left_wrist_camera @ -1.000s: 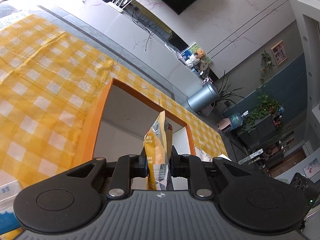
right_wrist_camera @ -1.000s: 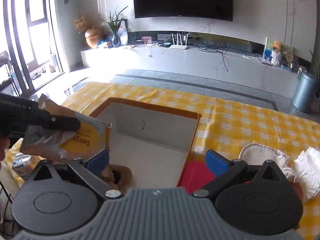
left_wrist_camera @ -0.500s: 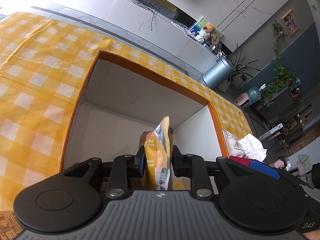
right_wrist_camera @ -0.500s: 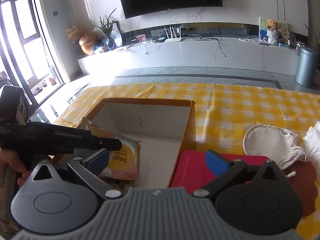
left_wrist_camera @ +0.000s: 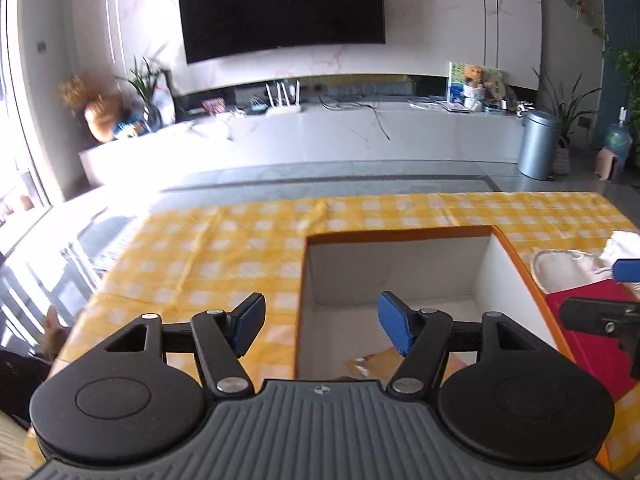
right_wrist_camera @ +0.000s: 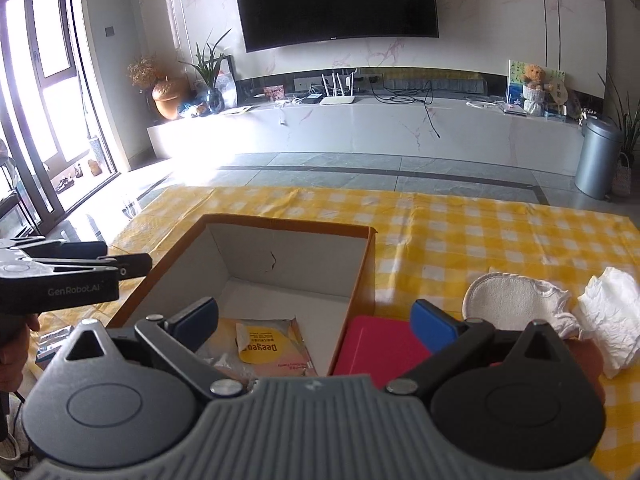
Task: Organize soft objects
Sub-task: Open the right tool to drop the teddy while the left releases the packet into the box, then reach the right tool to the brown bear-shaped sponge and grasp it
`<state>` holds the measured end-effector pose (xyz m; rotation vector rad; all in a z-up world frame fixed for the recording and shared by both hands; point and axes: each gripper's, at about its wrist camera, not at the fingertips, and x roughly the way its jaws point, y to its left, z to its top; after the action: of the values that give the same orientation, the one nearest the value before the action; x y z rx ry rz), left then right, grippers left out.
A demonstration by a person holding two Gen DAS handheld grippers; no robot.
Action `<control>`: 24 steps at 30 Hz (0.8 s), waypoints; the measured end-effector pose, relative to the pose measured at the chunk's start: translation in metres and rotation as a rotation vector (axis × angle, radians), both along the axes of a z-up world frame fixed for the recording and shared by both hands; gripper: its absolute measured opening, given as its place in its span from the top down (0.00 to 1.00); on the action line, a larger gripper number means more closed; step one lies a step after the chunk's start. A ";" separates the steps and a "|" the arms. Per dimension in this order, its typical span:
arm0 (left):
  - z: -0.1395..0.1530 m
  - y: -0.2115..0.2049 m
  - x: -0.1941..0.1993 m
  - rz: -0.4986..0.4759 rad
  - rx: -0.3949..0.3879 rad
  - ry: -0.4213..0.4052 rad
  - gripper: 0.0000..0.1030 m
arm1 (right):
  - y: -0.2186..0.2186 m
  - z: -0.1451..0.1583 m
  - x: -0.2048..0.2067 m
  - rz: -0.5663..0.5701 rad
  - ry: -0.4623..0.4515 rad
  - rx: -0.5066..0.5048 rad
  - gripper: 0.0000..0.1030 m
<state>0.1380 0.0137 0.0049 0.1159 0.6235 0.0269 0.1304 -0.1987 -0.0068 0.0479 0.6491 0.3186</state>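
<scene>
The yellow snack pouch lies flat on the floor of the open cardboard box, low centre of the right wrist view. Both tools are empty, jaws spread wide: the left gripper sits bottom centre of its own view, the right gripper likewise. Judging from here, the red flat item leaning against the box's right wall could slide as a finger pushes it, and the white pad and crumpled white cloth, at right on the checked tablecloth, may bunch rather than lift. The pouch's near edge is hidden behind the right gripper's body. A brown shape beside the pad is mostly hidden. The left view is motion-blurred.
</scene>
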 end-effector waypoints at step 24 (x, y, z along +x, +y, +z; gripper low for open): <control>0.035 -0.056 -0.051 -0.223 -0.172 -0.041 0.27 | -0.152 0.014 -0.017 -0.490 -0.022 -0.249 0.02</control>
<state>0.0874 -0.0421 0.0397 0.0175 0.5669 -0.2391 0.1130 -0.3508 0.0075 -0.0347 0.6295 -0.2346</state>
